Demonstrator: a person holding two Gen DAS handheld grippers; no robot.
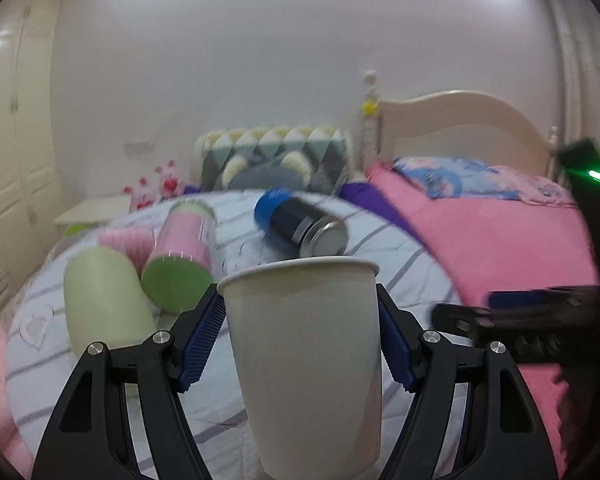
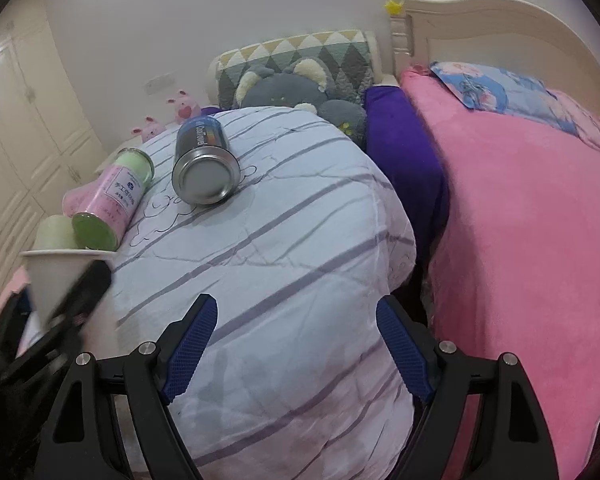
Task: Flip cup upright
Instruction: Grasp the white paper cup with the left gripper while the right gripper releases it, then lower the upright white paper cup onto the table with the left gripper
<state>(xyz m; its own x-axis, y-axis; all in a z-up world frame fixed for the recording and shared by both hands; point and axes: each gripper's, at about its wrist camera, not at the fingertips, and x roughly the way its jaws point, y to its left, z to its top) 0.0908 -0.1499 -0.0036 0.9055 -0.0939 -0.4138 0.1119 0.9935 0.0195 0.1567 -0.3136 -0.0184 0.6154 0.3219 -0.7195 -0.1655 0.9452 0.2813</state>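
A white paper cup (image 1: 304,364) stands upright, rim up, between the blue pads of my left gripper (image 1: 300,308), which is shut on its sides. The cup also shows at the left edge of the right wrist view (image 2: 54,276), held by the left gripper's black finger (image 2: 80,292). My right gripper (image 2: 296,320) is open and empty above the striped white duvet (image 2: 284,248). It appears as a blurred dark shape at the right of the left wrist view (image 1: 500,316).
On the duvet lie a pink and green canister (image 2: 108,204), a pale green cylinder (image 1: 104,300) and a blue metal can (image 2: 206,164). A pink blanket (image 2: 520,220) covers the bed to the right. Plush toy and cushion (image 2: 296,76) sit behind.
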